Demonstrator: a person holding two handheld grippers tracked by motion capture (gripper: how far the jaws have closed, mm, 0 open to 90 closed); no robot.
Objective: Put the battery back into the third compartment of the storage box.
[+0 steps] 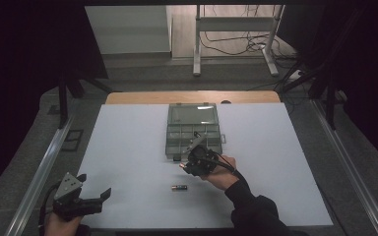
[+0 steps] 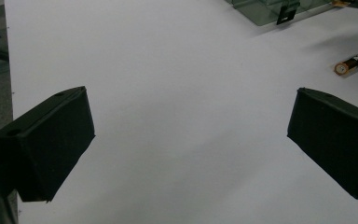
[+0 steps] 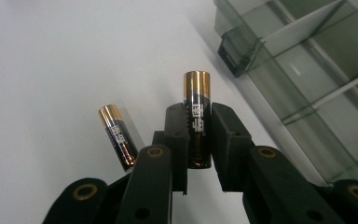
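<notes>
A black-and-copper battery (image 3: 196, 88) stands upright between the jaws of my right gripper (image 3: 198, 116), which is shut on its middle. In the high view that right gripper (image 1: 184, 166) hovers just in front of the clear compartment box (image 1: 193, 130), at its near edge. A second battery (image 1: 179, 187) (image 3: 118, 136) lies flat on the white table, a little nearer the person. My left gripper (image 1: 94, 186) rests at the table's near left corner. Its jaws stand wide open over bare white surface (image 2: 191, 135), and the loose battery (image 2: 354, 62) shows far to its right.
The box's lid (image 1: 193, 114) is open and lies flat behind the compartments. The box's wall and dividers (image 3: 317, 70) sit close on the right of the held battery. A wooden strip (image 1: 192, 97) borders the far edge, and metal rails (image 1: 44, 167) run along both sides.
</notes>
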